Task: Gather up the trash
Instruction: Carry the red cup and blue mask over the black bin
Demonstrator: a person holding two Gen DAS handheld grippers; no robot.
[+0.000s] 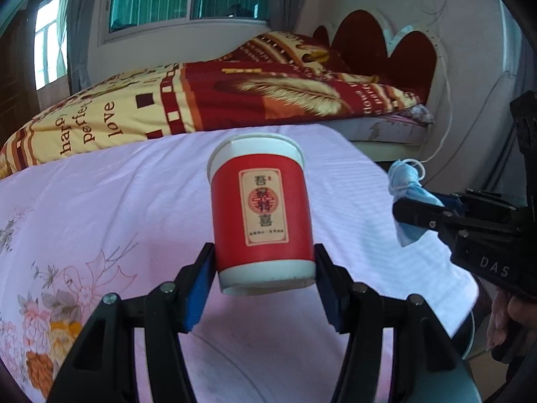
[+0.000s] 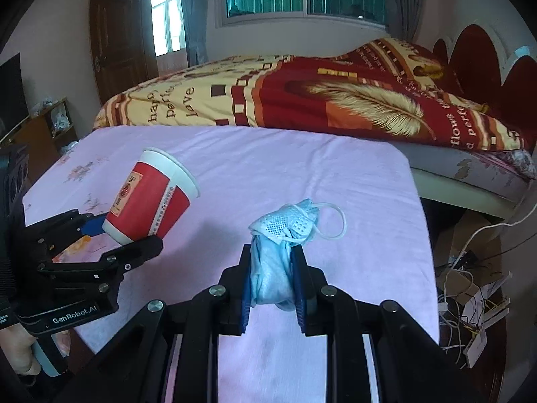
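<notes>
While the left gripper (image 1: 265, 262) is pinching the red paper cup (image 1: 261, 215) near its base at frame centre, the cup is standing nearly upright, mouth toward the top, contents hidden. From the right wrist, the right gripper (image 2: 271, 265) is squeezing a crumpled blue face mask (image 2: 282, 245) at lower centre above the pink sheet (image 2: 335, 174); the cup is tilting toward the upper right.
</notes>
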